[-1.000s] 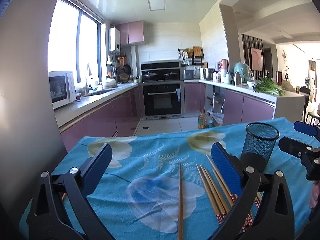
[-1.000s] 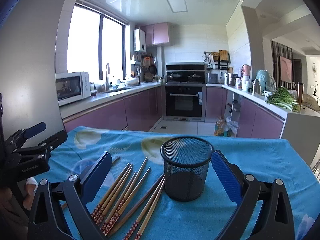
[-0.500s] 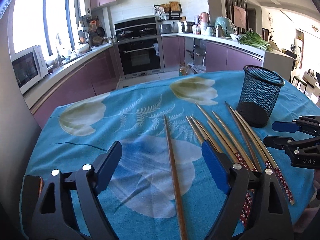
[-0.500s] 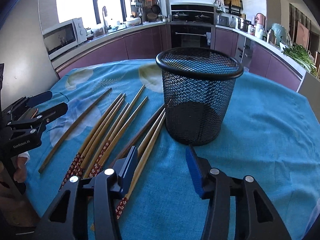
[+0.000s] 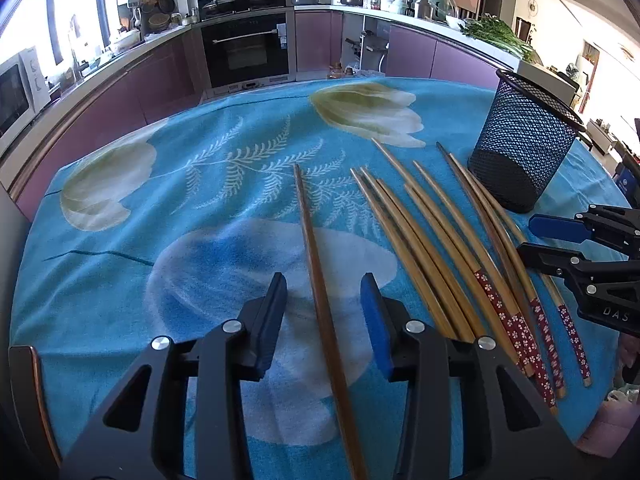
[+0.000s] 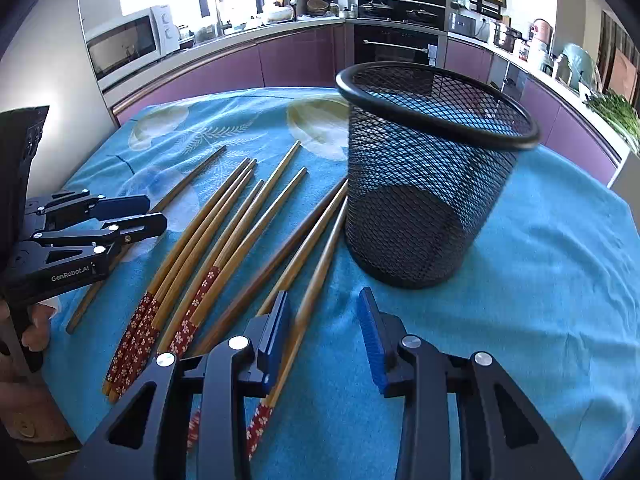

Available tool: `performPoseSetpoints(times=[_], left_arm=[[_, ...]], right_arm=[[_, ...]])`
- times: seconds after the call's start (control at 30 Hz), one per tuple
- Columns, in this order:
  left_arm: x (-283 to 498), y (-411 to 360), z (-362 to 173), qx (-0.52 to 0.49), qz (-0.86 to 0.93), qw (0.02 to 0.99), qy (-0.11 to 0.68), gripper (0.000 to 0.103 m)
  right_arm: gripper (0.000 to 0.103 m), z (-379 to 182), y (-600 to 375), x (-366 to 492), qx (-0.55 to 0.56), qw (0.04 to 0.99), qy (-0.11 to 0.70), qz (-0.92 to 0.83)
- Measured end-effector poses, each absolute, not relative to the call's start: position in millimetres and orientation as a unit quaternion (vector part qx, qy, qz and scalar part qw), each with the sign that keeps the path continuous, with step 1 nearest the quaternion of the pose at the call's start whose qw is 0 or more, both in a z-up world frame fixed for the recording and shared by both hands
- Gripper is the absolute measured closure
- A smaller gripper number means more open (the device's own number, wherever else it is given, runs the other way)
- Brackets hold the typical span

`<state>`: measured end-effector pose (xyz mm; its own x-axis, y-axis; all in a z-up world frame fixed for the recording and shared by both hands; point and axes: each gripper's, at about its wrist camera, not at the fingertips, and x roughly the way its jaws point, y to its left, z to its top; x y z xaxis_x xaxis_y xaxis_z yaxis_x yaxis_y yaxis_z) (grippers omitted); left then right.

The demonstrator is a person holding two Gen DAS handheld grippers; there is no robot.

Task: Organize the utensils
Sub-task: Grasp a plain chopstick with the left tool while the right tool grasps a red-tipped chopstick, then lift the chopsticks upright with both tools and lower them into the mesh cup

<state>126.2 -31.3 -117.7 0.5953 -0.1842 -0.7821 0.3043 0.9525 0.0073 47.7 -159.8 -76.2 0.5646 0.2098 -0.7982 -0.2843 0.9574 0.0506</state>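
Both tongs have dropped toward the bench (image 5: 120, 184) and narrowed since the earlier frames, when they stood wide and higher over the blue floral cloth.

Left tongs (image 5: 324, 300): jaws part-closed, a narrow gap remaining, straddling the single dark chopstick (image 5: 320, 292), which lies apart from the rest and runs from 6 o'clock to 12 o'clock in the left wrist view. The pads are near the stick on either side, but contact is not evident; nothing is held. The stance suggests a pinch on the thick end is being lined up, likely because this stick lies alone and is easy to take.

Right tongs (image 6: 324, 320): jaws likewise narrow and empty. The left pad sits over the nearest bamboo chopstick (image 6: 316, 280), beside the mesh cup (image 6: 424, 184); the gap between the pads shows bare cloth. Whether this pad touches the stick cannot be told.

Remaining chopsticks (image 6: 208, 248): fanned on the cloth at 9 to 10 o'clock from the cup in the right wrist view, red-patterned handles toward the person, tips pointing away. None is in the cup, which stands upright and appears empty.

Judgement: task at its start; the first pick-up is being prepared. The sticks lie flat on soft cloth, so a low, level pinch will be needed, and a slim stick may roll or slip.
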Motion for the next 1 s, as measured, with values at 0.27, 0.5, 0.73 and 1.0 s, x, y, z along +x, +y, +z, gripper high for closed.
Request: performPoseSetpoints(times=[0.27,0.5,0.73,1.0], left_arm=[[135,-39,-115,0.059,-0.145,0.887,0.434,0.093],[128,-36,-111,0.04,-0.148,0.887,0.435,0.095],[114,-24,-86,0.015,-0.177,0.891,0.418,0.095],[93,-17,-33,-0.021,-0.238,0.896,0.373,0.095]], right_arm=[[0.093,-77,-165,56,-0.006,0.881,0.447,0.154],[0.097,-75,-173,53,0.025,0.882,0.442,0.165],[0.097,-52,-181,39,0.045,0.894,0.405,0.188],[0.098,-15,-195,23,0.068,0.914,0.342,0.209]])
